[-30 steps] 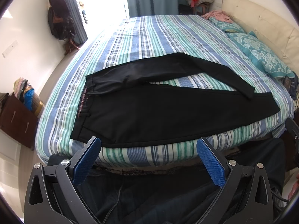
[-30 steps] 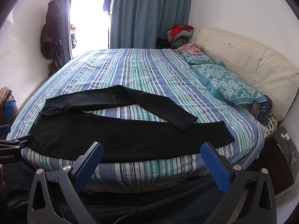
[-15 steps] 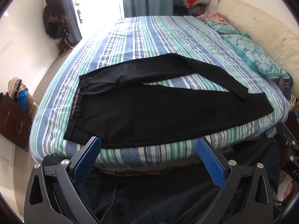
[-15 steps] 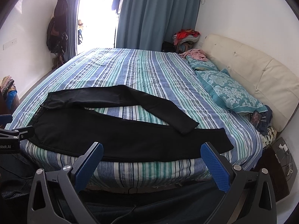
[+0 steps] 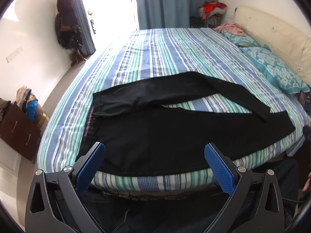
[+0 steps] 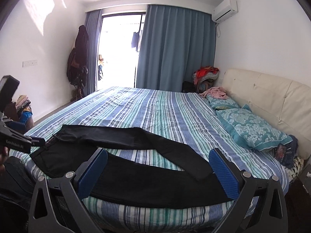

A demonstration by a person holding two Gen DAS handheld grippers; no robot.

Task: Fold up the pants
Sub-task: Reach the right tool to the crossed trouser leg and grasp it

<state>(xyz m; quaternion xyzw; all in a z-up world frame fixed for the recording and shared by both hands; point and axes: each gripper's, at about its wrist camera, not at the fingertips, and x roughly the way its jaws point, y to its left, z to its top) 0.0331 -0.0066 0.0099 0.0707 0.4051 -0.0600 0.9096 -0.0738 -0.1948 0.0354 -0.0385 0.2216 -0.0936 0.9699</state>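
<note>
Nothing is folded yet: the pants (image 5: 175,134) lie spread along the near edge of the bed (image 5: 165,58), legs splayed apart. My left gripper (image 5: 154,165) and right gripper (image 6: 158,171) both hover with fingers apart, empty.

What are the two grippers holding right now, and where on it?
Nothing. The left gripper and right gripper are both open, short of the pants lying spread on the bed.
</note>
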